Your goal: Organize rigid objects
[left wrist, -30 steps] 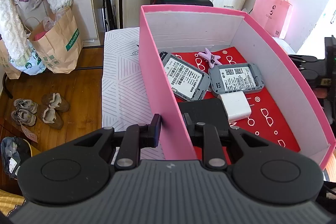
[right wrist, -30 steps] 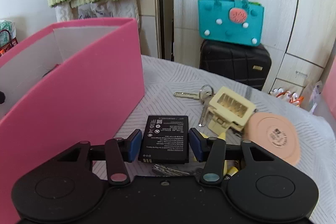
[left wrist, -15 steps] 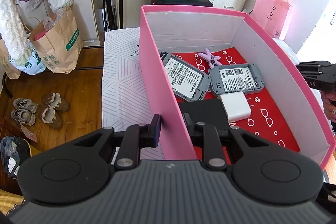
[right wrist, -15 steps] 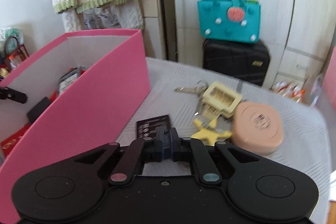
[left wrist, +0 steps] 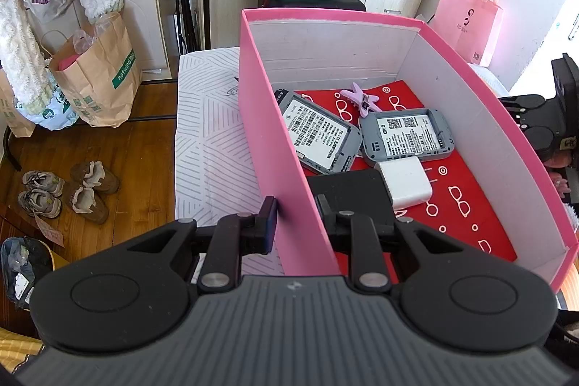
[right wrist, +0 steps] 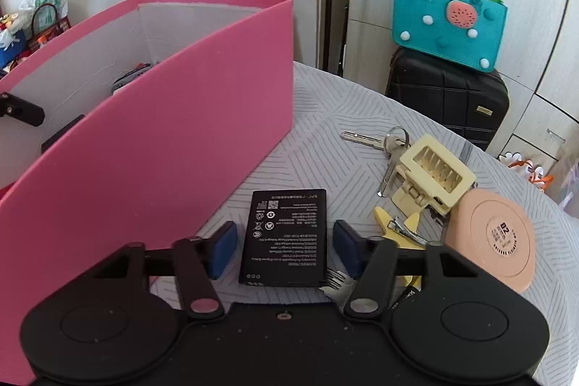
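My left gripper (left wrist: 295, 216) is shut on the near left wall of the pink box (left wrist: 275, 140), one finger outside and one inside. Inside the box lie two grey devices (left wrist: 318, 136) (left wrist: 407, 136), a white charger (left wrist: 405, 185), a purple clip (left wrist: 360, 98) and a flat black item (left wrist: 347, 187). In the right wrist view, a black battery (right wrist: 286, 234) lies flat on the tablecloth beside the box (right wrist: 173, 140). My right gripper (right wrist: 284, 241) straddles it, jaws opening, pads clear of both its sides.
Right of the battery lie keys (right wrist: 383, 143), a cream hair claw (right wrist: 430, 176), a yellow star clip (right wrist: 398, 223) and a peach round case (right wrist: 495, 234). A black suitcase (right wrist: 448, 104) with a teal bag (right wrist: 448, 20) stands behind the table.
Half a second ago the right gripper's jaws were shut together short of the battery; now they stand apart around it, as a second ago. The left gripper and box have not moved.
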